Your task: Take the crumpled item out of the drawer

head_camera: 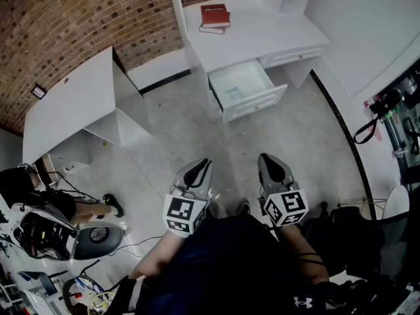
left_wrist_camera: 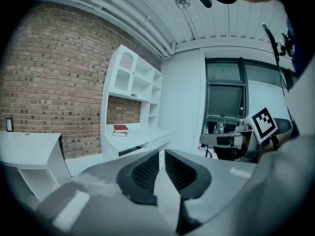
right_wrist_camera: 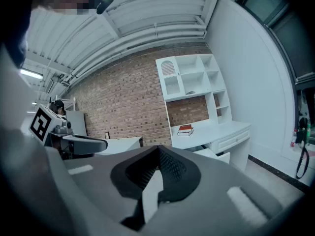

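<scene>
The white desk (head_camera: pixel 256 35) stands far ahead with one drawer (head_camera: pixel 248 88) pulled open. Inside the drawer lies a small pale teal item (head_camera: pixel 233 92), too small to make out its shape. Both grippers hang side by side over the floor, well short of the desk. My left gripper (head_camera: pixel 204 163) has its jaws a narrow gap apart with nothing between them (left_wrist_camera: pixel 162 154). The jaw tips of my right gripper (head_camera: pixel 270 157) meet, and they hold nothing (right_wrist_camera: pixel 158 148). The open drawer (right_wrist_camera: pixel 218 156) also shows low in the right gripper view.
A red book (head_camera: pixel 214 14) lies on the desk top. A second white desk (head_camera: pixel 72 100) stands at the left against the brick wall. A seated person (head_camera: pixel 39 199) and cables are at the lower left. Equipment (head_camera: pixel 397 110) lines the right wall.
</scene>
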Motion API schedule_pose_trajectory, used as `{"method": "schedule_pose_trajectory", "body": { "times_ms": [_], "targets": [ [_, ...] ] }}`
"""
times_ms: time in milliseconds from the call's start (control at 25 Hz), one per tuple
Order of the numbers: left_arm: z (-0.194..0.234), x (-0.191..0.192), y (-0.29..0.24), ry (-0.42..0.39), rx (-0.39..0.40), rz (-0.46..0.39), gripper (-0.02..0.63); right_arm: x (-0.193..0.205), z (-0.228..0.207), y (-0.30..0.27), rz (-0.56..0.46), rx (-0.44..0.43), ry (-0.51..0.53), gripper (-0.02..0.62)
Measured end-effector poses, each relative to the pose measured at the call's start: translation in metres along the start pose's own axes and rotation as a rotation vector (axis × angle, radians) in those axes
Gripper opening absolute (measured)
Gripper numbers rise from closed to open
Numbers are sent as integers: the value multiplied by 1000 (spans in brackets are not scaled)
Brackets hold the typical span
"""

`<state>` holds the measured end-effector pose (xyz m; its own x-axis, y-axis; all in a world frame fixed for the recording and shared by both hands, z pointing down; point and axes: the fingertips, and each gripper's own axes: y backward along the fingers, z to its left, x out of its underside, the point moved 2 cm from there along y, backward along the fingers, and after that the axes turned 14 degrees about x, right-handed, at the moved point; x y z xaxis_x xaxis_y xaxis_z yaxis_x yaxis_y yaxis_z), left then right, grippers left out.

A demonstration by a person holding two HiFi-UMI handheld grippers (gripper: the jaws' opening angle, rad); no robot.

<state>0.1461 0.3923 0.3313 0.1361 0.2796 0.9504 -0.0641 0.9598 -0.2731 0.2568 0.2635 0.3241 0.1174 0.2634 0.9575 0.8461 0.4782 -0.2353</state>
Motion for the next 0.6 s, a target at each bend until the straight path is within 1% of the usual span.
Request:
{"method": "schedule_pose_trajectory", "body": {
  "times_ms": [400, 600],
  "targets": [
    [-20, -3, -31, 10, -12, 19, 41, -5, -28, -3, -4, -35, -5, 0],
    [-31, -10, -45, 20, -21, 12, 40, -4, -41, -4, -7, -58, -10, 2]
  ]
}}
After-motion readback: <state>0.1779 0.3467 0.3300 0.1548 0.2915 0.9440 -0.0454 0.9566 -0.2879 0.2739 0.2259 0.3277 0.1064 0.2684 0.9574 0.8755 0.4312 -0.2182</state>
